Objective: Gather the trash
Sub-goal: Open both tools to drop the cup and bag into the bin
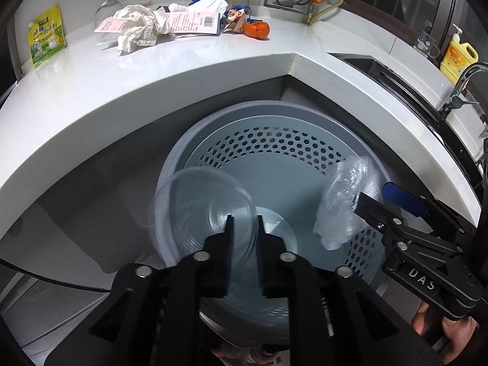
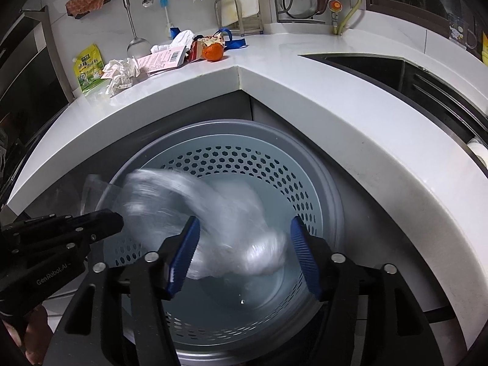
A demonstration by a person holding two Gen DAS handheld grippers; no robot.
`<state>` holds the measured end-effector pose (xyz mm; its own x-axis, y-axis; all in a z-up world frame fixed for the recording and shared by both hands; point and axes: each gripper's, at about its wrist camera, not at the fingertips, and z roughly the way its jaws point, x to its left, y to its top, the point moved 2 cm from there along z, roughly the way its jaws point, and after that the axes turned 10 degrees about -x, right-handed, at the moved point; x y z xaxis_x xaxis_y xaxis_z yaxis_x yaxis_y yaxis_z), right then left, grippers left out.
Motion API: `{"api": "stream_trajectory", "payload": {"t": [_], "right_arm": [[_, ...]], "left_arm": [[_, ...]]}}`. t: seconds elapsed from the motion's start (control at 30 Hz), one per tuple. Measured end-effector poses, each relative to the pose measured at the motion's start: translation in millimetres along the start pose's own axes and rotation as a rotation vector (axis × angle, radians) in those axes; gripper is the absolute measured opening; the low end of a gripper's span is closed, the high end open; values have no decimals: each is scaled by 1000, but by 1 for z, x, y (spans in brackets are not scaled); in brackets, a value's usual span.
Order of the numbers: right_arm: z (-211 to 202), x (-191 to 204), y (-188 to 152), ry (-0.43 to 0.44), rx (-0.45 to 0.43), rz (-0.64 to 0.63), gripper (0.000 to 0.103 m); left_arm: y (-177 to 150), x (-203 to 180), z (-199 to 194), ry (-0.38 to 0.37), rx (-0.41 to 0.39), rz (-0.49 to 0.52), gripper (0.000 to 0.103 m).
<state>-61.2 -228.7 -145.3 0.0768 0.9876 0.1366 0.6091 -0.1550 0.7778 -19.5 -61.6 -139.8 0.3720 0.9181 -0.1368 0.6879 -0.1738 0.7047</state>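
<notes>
On the far counter (image 1: 189, 70), crumpled paper (image 1: 140, 30), pink packet (image 1: 195, 21) and orange peel (image 1: 256, 29) left; over the bin (image 1: 274, 113), left claw (image 1: 244, 225) parted around clear cup (image 1: 201, 213), right claw (image 2: 244, 238) released, plastic wrap (image 2: 231, 231) dropping.

Both grippers point steeply down: left gripper (image 1: 244, 225) jaws narrowly parted, right gripper (image 2: 244, 244) jaws wide.

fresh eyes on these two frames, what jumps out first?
The round grey perforated plastic bin below the white countertop corner fills both views. Over its mouth, a blurred crumpled clear plastic bag sits between the right gripper's open blue-padded jaws, and a clear plastic cup blurs at the left gripper. Behind, crumpled white paper and an orange peel wait on the counter.
</notes>
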Motion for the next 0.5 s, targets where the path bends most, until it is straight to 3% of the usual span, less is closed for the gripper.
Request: {"api": "stream_trajectory", "payload": {"t": [0.07, 0.23, 0.33, 0.5], "right_arm": [[0, -2, 0, -2, 1, 3, 60], [-1, -3, 0, 1, -2, 10, 62], [-3, -4, 1, -1, -17, 14, 67], [-5, -4, 2, 1, -31, 16, 67]], "left_arm": [[0, 2, -2, 5, -7, -11, 36], [1, 4, -5, 18, -24, -12, 44], [3, 5, -8, 25, -34, -15, 54], [7, 12, -16, 42, -71, -41, 75]]}}
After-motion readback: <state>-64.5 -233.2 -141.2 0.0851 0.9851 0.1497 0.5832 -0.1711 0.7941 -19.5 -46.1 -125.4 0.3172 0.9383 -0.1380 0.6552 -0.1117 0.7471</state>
